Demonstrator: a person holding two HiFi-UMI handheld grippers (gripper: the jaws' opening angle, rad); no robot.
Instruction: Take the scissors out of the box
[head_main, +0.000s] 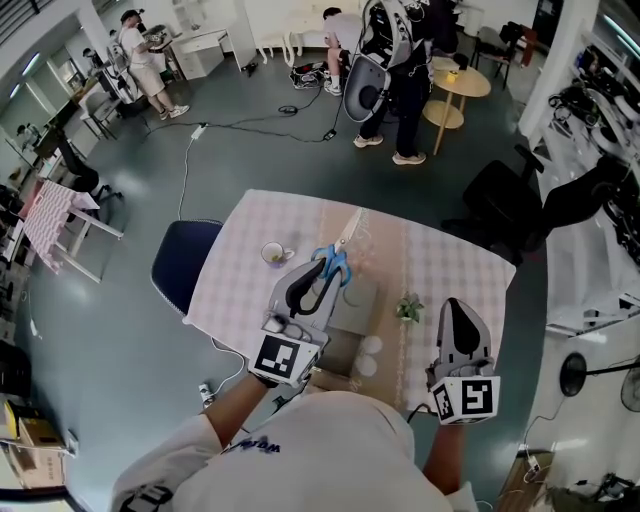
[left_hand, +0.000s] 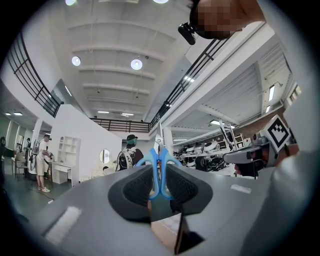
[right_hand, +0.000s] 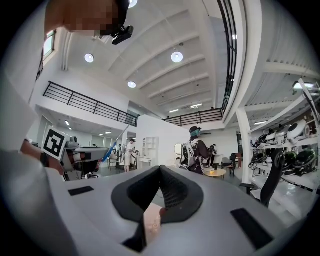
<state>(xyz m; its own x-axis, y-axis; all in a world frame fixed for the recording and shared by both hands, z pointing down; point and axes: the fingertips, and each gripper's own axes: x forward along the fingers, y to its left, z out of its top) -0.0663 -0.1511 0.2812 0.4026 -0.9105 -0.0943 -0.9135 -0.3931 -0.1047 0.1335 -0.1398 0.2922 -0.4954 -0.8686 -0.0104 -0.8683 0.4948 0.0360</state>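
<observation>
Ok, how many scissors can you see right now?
1: the scissors are gripped by their blue handles in the left gripper. That gripper hides part of the box, so more may be inside.

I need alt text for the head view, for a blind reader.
The left tool holds blue-handled scissors over a checked table, beside a box. The right tool is shut and empty at the right.

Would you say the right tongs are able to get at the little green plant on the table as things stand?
Probably yes: the plant sits close by the tips of the right tongs with nothing between, though they are shut and must open first.
</observation>
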